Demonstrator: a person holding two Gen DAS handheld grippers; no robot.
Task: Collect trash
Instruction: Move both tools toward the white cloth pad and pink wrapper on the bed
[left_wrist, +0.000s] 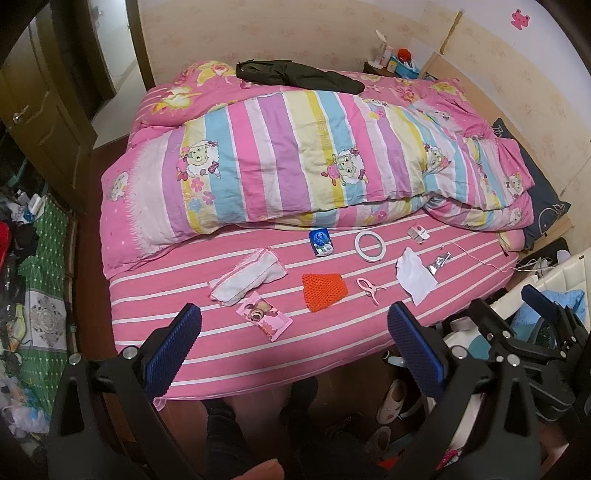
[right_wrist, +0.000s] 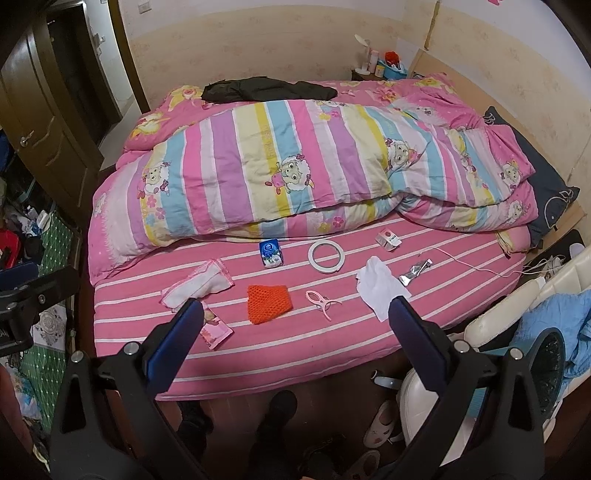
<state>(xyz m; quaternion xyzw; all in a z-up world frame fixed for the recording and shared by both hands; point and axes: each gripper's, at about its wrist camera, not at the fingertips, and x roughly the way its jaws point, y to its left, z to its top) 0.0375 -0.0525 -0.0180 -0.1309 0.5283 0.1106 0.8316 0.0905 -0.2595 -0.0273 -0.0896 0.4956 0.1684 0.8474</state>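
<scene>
Small items lie on the pink striped bed sheet (left_wrist: 332, 332): a pink snack wrapper (left_wrist: 264, 314), a blue packet (left_wrist: 320, 242), crumpled white paper (left_wrist: 415, 275), a silver foil wrapper (left_wrist: 437, 263), a small white-and-red carton (left_wrist: 417, 232), an orange knitted piece (left_wrist: 325, 291), a pink clothes peg (left_wrist: 369, 290), a tape ring (left_wrist: 370, 245) and a folded white cloth (left_wrist: 247, 278). My left gripper (left_wrist: 293, 332) is open and empty above the bed's near edge. My right gripper (right_wrist: 295, 325) is open and empty, also over the near edge; the same items show there, with the wrapper (right_wrist: 216, 328) partly behind its left finger.
A folded striped quilt (left_wrist: 295, 162) covers the far half of the bed, with a dark garment (left_wrist: 299, 75) behind it. A cluttered green mat (left_wrist: 44, 266) lies left. A white chair with blue cloth (right_wrist: 546, 317) and a dark mesh bin (right_wrist: 550, 369) stand right. Slippers (right_wrist: 380, 424) lie on the floor.
</scene>
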